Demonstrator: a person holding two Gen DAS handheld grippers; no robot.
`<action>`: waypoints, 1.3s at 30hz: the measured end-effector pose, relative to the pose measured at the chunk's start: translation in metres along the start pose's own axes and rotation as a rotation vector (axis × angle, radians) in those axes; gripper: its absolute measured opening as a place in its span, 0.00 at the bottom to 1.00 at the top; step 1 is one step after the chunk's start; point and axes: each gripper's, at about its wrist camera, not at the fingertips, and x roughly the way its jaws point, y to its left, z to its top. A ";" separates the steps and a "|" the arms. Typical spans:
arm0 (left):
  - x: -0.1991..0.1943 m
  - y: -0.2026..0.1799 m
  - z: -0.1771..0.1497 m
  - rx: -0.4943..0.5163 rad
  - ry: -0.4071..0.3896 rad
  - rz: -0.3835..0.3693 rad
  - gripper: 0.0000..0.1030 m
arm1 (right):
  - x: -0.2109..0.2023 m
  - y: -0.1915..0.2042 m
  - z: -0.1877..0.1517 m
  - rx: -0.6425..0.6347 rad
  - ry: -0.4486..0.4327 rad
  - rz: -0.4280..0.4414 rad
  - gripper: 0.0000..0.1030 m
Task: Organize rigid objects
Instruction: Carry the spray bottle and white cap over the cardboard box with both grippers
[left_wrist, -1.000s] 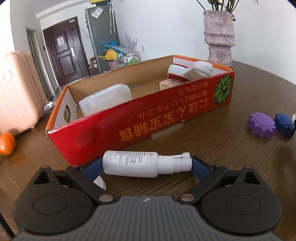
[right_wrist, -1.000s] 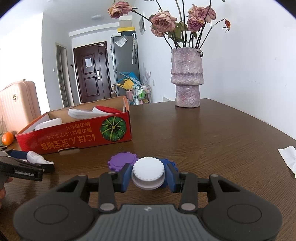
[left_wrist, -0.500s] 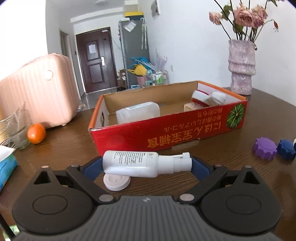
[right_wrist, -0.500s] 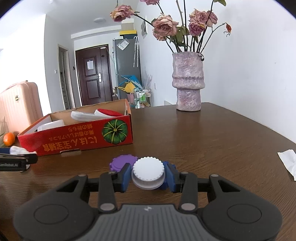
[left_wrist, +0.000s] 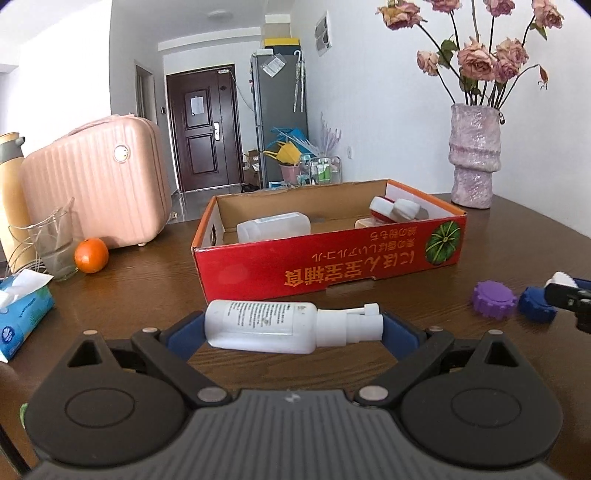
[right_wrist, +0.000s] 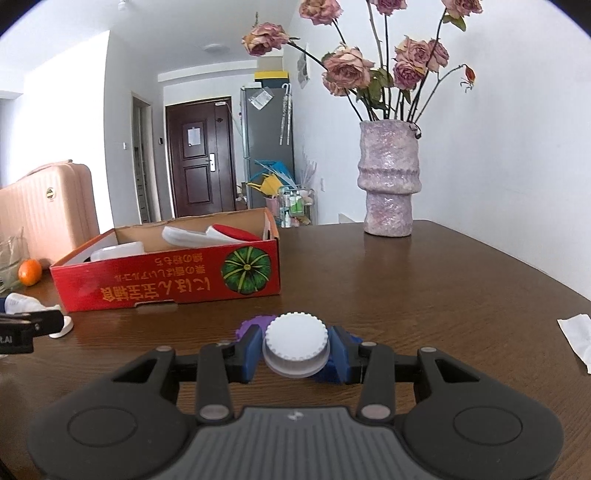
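White plastic is held in both grippers. The spray bottle (left_wrist: 273, 326) lies crosswise between the fingers (left_wrist: 184, 332) of the left gripper (left_wrist: 291, 328), clamped end to end, base at the left and nozzle at the right. A second ago the red box (left_wrist: 328, 266) filled the left wrist view from close by; now it stands further off and more of the desk (left_wrist: 147, 280) is seen, so the left gripper has been drawn back and raised, with the bottle carried clear of the desk. The small white disc (right_wrist: 62, 326) that showed under the bottle half a second ago is hidden in the left view, but it is seen in the right wrist view, lying on the desk beside the left gripper's tip.

The white ribbed cap (right_wrist: 295, 343) is pinched between the fingers of the right gripper (right_wrist: 295, 350), which has risen a little. The purple cap (left_wrist: 495, 300) and the blue cap (left_wrist: 535, 304) are left on the desk, touching each other, near the right end of the box.

Both items are judged to be lifted and ready for carrying to the box, where a white bottle (left_wrist: 273, 226) and other items already lie. The box's near wall must be cleared before either is let go.
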 end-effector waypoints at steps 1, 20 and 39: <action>-0.004 -0.001 0.000 -0.006 -0.005 0.005 0.97 | -0.001 0.001 0.000 -0.002 -0.002 0.003 0.38; -0.040 -0.004 0.019 -0.099 -0.081 0.026 0.97 | -0.015 0.018 0.021 -0.055 -0.054 0.106 0.38; -0.025 -0.001 0.057 -0.169 -0.132 0.050 0.97 | 0.005 0.044 0.058 -0.078 -0.111 0.160 0.38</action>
